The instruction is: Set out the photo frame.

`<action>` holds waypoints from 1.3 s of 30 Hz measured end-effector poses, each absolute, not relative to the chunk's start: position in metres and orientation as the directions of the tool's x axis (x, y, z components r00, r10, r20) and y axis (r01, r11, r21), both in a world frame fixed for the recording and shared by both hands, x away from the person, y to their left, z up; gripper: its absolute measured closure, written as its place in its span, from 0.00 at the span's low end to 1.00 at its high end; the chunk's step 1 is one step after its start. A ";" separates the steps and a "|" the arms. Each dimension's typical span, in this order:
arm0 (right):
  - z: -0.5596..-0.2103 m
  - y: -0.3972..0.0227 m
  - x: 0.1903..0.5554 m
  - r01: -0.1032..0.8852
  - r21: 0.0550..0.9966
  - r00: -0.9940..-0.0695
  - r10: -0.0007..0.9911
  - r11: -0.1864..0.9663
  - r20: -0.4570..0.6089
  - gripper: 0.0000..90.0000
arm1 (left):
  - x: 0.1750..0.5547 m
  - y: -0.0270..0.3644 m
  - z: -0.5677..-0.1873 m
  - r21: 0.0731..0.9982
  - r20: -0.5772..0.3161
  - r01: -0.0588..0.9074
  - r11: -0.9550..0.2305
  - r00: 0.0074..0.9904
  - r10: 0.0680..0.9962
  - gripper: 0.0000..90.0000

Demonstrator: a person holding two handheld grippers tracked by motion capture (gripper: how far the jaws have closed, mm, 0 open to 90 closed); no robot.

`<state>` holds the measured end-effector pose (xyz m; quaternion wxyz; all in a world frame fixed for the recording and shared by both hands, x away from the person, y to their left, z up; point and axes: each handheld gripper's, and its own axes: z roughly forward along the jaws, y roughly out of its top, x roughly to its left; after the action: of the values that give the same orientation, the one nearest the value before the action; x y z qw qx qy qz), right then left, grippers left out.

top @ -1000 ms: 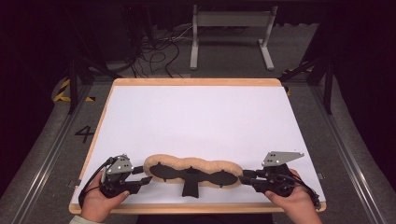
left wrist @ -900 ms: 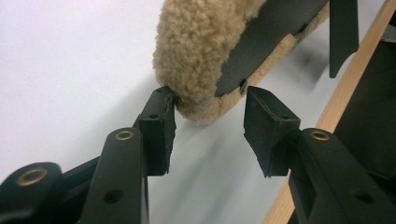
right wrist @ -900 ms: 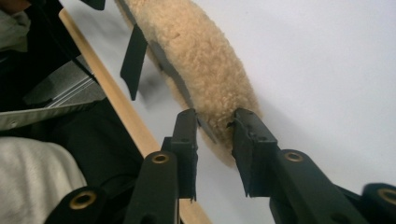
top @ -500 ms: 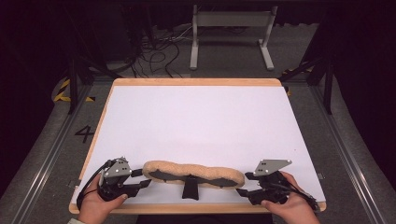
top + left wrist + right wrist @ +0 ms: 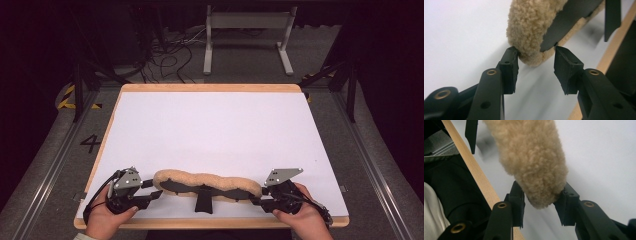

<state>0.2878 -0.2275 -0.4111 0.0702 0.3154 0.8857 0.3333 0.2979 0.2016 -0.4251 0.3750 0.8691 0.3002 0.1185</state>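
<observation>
High view, "4" (image 5: pixel 90 143) on floor, fleece pad (image 5: pixel 207 181) unlabelled

High view: fixed overhead, near side, faces fwd/down over whole table (image 5: pixel 210 125). Left gripper view: close-up along jaws at left end of fleece pad (image 5: pixel 531 27). Right gripper view: close-up at its right end. All share pad + white tabletop.

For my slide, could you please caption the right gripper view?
Right gripper closed on the end of a fleecy tan pad.
</observation>
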 end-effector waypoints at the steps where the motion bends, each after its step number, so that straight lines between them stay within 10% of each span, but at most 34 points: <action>1: -0.409 -0.228 0.287 0.501 0.638 -0.793 0.606 0.584 0.068 0.70 | 0.297 0.195 -0.425 0.722 0.027 0.412 -0.556 0.786 0.618 0.63; 39: -0.413 -0.257 0.349 0.439 0.671 -0.718 0.682 0.598 -0.138 0.66 | 0.379 0.140 -0.423 0.714 0.093 0.402 -0.573 0.756 0.648 0.55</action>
<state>0.3495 -0.2575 -0.4130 0.1946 0.3212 0.8724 0.3130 0.3794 0.1400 -0.4234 0.3500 0.8693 0.3020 0.1753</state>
